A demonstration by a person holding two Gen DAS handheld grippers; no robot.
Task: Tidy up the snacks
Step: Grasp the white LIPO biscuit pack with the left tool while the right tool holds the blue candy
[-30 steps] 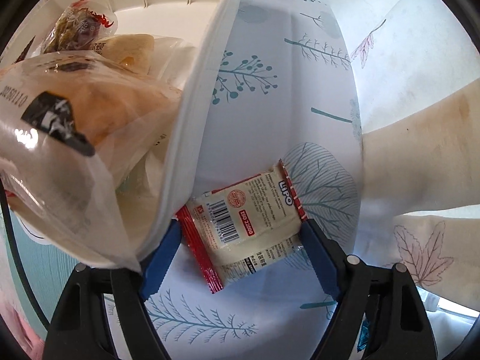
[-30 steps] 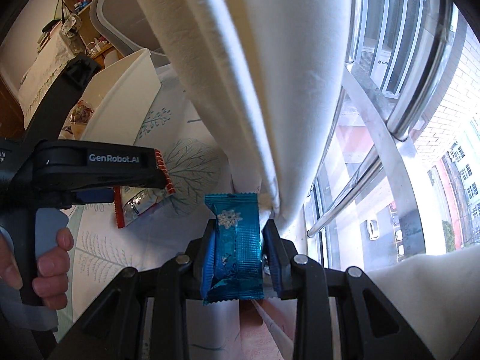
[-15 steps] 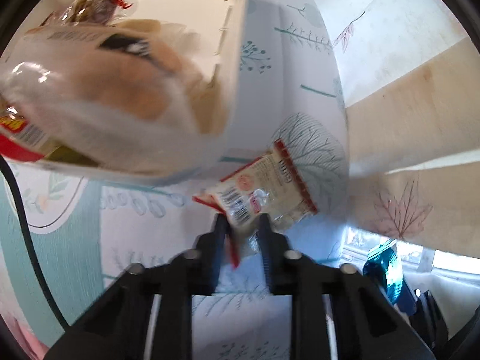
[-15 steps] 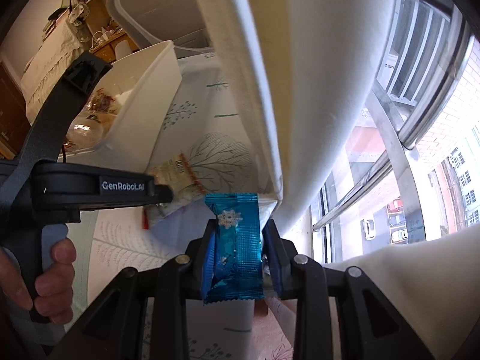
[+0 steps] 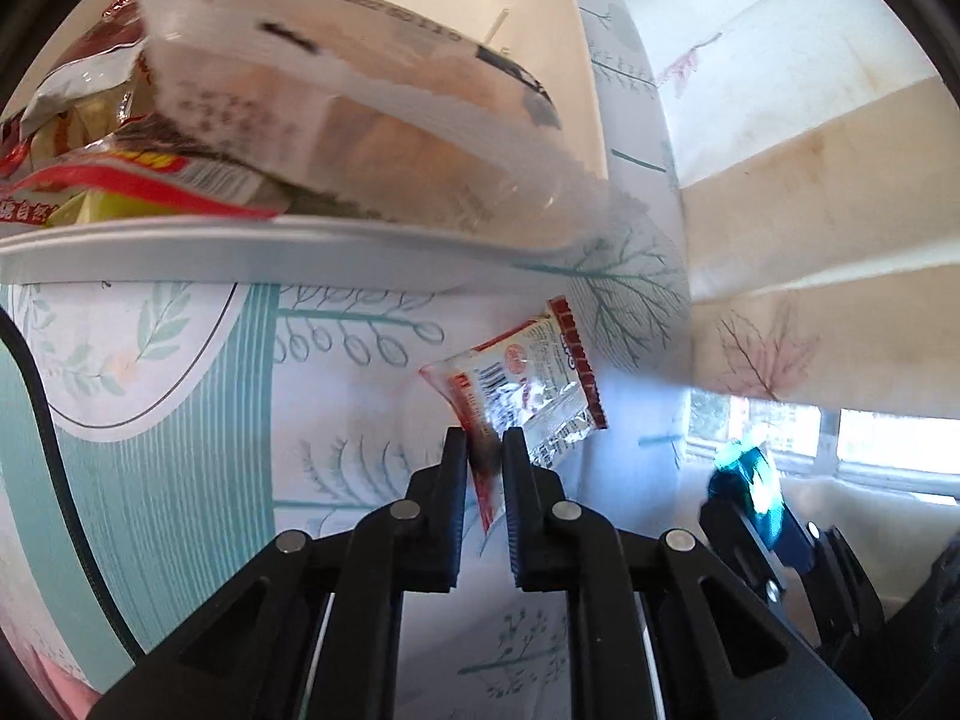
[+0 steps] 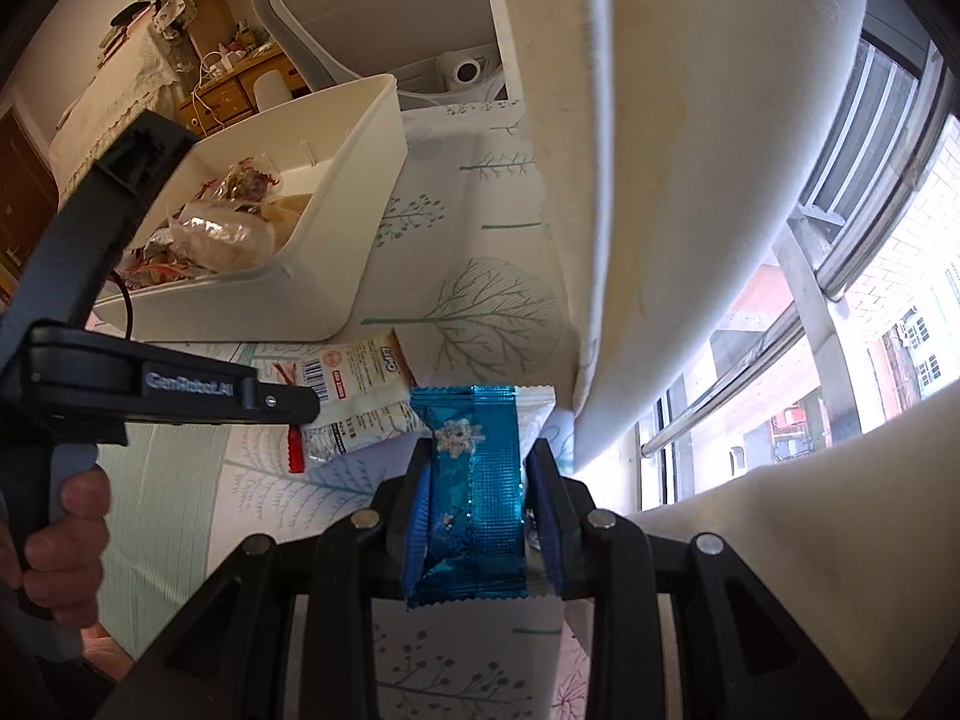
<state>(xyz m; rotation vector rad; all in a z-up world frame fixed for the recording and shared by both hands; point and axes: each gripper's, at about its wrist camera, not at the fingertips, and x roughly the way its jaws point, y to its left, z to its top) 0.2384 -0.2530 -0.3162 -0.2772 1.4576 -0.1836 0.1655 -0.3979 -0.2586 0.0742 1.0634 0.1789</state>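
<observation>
My left gripper (image 5: 483, 450) is shut on the corner of a white and red snack packet (image 5: 528, 378) and holds it just above the tablecloth; the packet also shows in the right wrist view (image 6: 354, 405). My right gripper (image 6: 480, 468) is shut on a blue foil snack packet (image 6: 471, 492), also seen low right in the left wrist view (image 5: 747, 480). A white bin (image 6: 336, 228) with several snack bags (image 6: 222, 234) stands on the table to the left; its rim (image 5: 240, 240) fills the upper left of the left wrist view.
The table has a tree-patterned cloth (image 6: 474, 300). A cream curtain (image 6: 690, 180) hangs along the right edge, with a window (image 6: 870, 330) behind it. A chair back (image 6: 384, 6) and wooden shelves (image 6: 210, 12) stand beyond the table.
My left gripper closed on the white and red packet and lifted it back from the bin. My right gripper kept hold of the blue packet and moved toward the bin.
</observation>
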